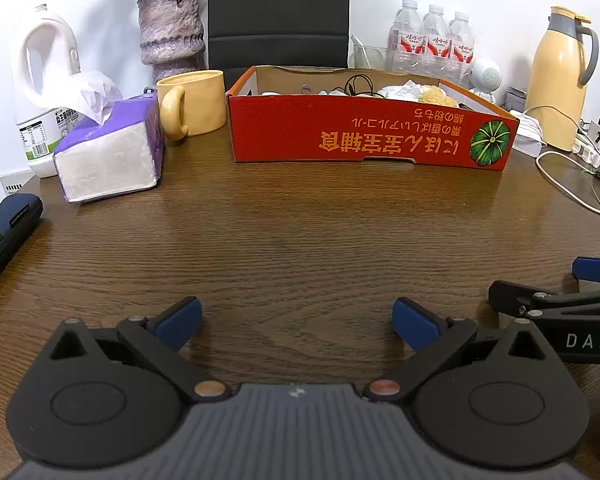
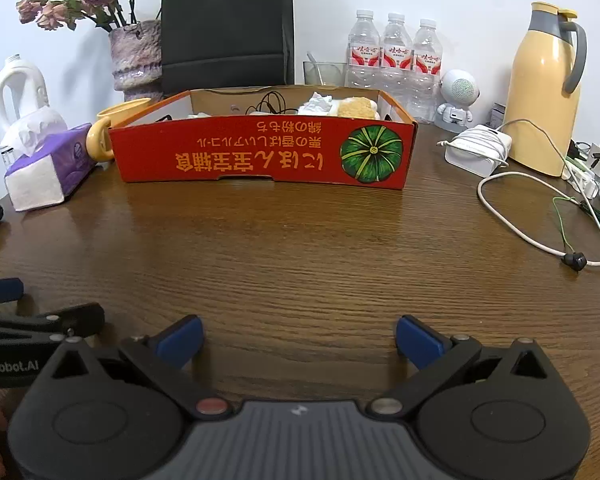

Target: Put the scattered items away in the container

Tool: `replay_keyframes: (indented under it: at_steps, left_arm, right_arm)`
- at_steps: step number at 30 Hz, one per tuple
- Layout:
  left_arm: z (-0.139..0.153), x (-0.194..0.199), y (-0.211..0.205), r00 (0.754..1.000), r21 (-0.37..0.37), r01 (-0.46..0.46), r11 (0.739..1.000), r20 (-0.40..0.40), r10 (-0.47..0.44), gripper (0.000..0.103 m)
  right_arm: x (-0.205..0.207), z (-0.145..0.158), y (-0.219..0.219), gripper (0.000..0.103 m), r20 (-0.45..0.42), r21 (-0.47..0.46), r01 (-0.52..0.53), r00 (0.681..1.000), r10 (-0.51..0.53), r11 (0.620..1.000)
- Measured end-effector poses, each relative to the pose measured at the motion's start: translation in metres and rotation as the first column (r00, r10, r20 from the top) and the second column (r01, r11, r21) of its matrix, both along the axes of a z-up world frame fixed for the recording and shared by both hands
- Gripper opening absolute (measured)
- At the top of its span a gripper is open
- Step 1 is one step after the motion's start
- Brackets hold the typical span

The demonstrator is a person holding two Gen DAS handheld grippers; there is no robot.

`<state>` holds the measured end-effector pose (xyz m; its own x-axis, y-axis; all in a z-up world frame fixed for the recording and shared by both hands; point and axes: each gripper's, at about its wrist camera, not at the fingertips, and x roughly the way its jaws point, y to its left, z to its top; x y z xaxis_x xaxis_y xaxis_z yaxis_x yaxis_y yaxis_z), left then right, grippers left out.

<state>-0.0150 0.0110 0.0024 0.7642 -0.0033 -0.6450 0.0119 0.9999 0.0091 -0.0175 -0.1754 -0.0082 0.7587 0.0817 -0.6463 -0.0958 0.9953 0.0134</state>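
A red cardboard box (image 1: 364, 132) (image 2: 260, 152) with a green pumpkin picture stands at the back of the wooden table. Inside it lie a black cable (image 1: 358, 84) (image 2: 272, 104), crumpled white paper (image 2: 318, 104) and a yellow sponge-like lump (image 1: 436, 98) (image 2: 356, 107). My left gripper (image 1: 298, 320) hovers low over the near table, open, nothing between its blue pads. My right gripper (image 2: 300, 338) is open just as wide and empty. Each gripper shows at the edge of the other's view: the right gripper (image 1: 568, 300), the left gripper (image 2: 40, 316).
Left of the box: a yellow mug (image 1: 192, 102), a purple tissue pack (image 1: 112, 156), a white jug (image 1: 44, 92), a vase of dried flowers (image 1: 172, 32), a dark case (image 1: 4, 236). Right: water bottles (image 2: 396, 56), a small white robot figure (image 2: 458, 98), a white charger (image 2: 476, 148) with cable, a yellow thermos (image 2: 544, 88).
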Motion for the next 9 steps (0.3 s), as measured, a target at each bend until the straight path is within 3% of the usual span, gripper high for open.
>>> replay_keyframes:
  at_steps: [9]
  left_arm:
    - [0.0,0.0008,0.0002,1.0,-0.001,-0.002,1.0,0.0,0.002,0.103]
  right_arm:
    - [-0.0003,-0.0003,0.0011,0.103,0.0,0.0,0.004,1.0,-0.004,1.0]
